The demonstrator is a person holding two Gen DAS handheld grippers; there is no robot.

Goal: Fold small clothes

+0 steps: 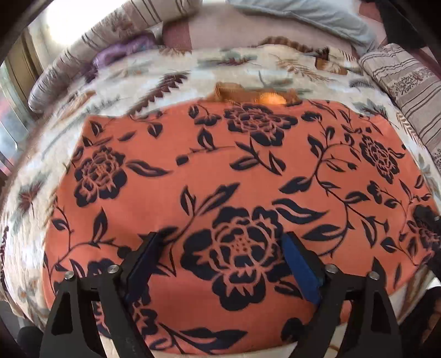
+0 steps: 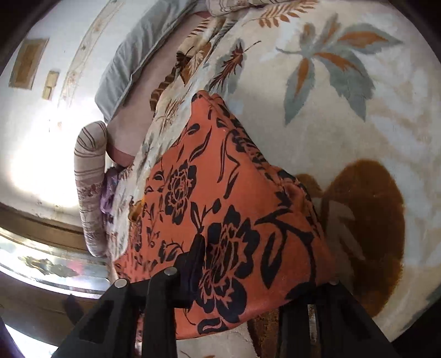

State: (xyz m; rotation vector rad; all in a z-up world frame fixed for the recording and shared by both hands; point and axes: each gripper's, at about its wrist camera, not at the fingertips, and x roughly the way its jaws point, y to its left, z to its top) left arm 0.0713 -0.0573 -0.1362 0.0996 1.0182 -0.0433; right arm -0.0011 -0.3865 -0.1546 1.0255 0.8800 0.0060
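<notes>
The orange cloth (image 1: 234, 170) with a black flower print lies spread flat on the cream leaf-patterned blanket (image 1: 115, 82), which serves as the landmark here. The cloth's far edge sits just short of an orange-brown patch in the blanket's pattern (blurred, so hard to read).

Above the cloth's near part hangs the left gripper (image 1: 220, 242), its blue-padded jaws spread wide apart with nothing pressed between them; a printed flower shows in the gap.

At the cloth's corner, the right gripper (image 2: 248, 264) has cloth draped between its jaws and over the right finger; whether the pads press on it I cannot tell.

Beyond the blanket lie striped bolsters (image 1: 408, 82) and a grey pillow (image 1: 317, 19).
</notes>
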